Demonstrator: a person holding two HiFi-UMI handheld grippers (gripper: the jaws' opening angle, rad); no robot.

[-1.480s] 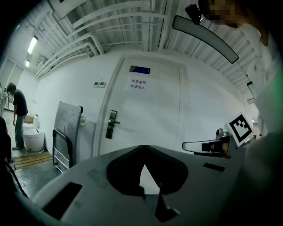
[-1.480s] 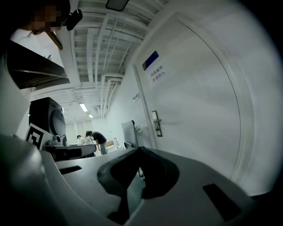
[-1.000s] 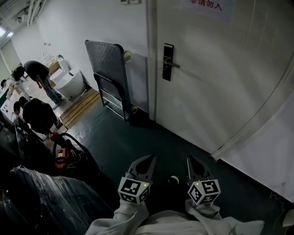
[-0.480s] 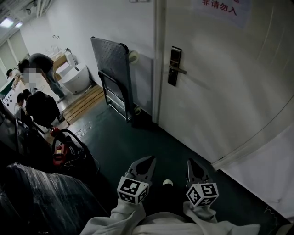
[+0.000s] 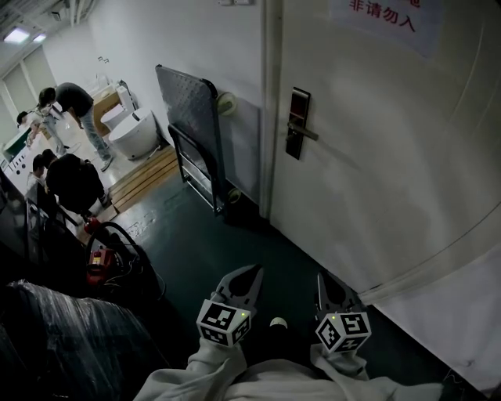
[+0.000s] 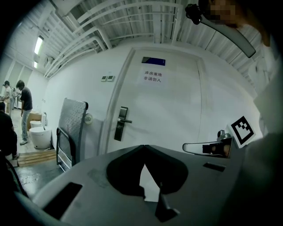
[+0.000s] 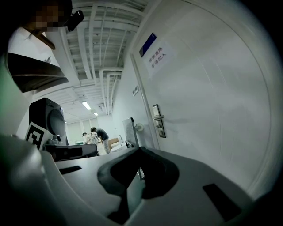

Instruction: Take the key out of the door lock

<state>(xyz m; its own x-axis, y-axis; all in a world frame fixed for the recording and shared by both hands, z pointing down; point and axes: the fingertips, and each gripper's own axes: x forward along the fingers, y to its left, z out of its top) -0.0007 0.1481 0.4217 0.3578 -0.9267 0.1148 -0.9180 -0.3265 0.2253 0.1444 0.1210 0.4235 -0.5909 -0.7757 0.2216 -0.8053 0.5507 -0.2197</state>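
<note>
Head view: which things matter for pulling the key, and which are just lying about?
Job: door, lock, handle, left gripper, right gripper. Both grippers have their fingers shut and empty. The key itself is too small to make out.

Lying about: folded cart, toilet, pallet, wrapped bundle, people at the back.

- Paper sign (image 5: 382, 22) on the door (image 5: 376, 149): red Chinese print. The lower line reads "非请勿入"; the head view cuts off the upper line.
- The left gripper view shows both lines of the sign, "库房重地" over "非请勿入".
- Blue plate (image 6: 153, 61) above the door: print too small to read.
- Square black-and-white markers (image 5: 225, 322) low in the head view: patterns only, no letters.
</note>
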